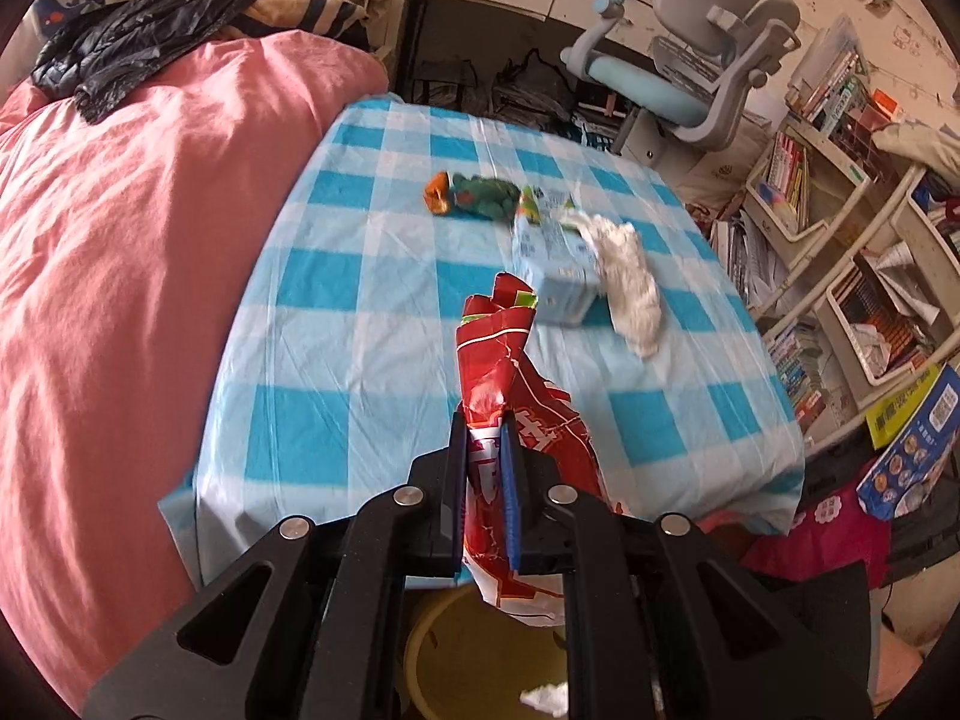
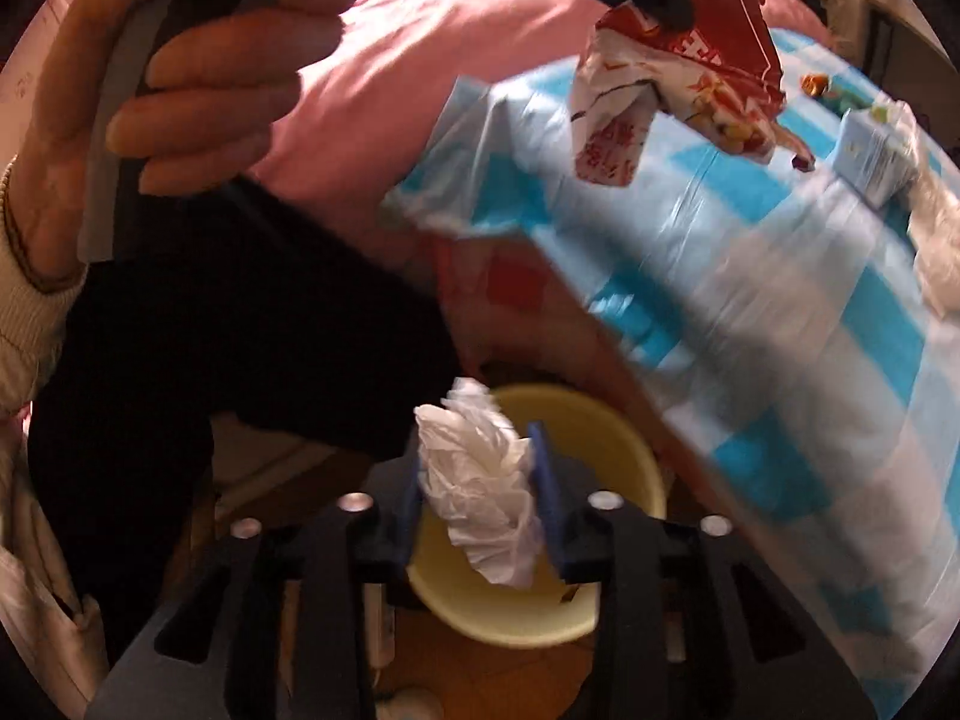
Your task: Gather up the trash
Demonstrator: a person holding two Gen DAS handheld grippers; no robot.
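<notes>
A red snack wrapper [image 1: 510, 396] is pinched between the jaws of the left gripper [image 1: 487, 420], which are pressed tight on it. The wrapper is held in the air over the near edge of a table covered by a blue-and-white checked cloth [image 1: 336, 324].

A crumpled white tissue [image 2: 480, 480] is seen between the blue pads [image 2: 547, 498] of the right gripper [image 2: 477, 486], above the open mouth of a yellow bin [image 2: 624, 450] beside the table. The jaws are partly spread; whether the pads press on the tissue cannot be told, the view being blurred.

On the cloth, well apart from the grippers, are noted a light-blue carton [image 1: 555, 264], a white tissue wad [image 1: 630, 282] touching it, and a green-and-orange wrapper [image 1: 474, 195] behind. A pink bedcover [image 1: 120, 276] lies beside the table.

A hand [image 2: 180, 96] on the left gripper's handle is visible in the right wrist view.
</notes>
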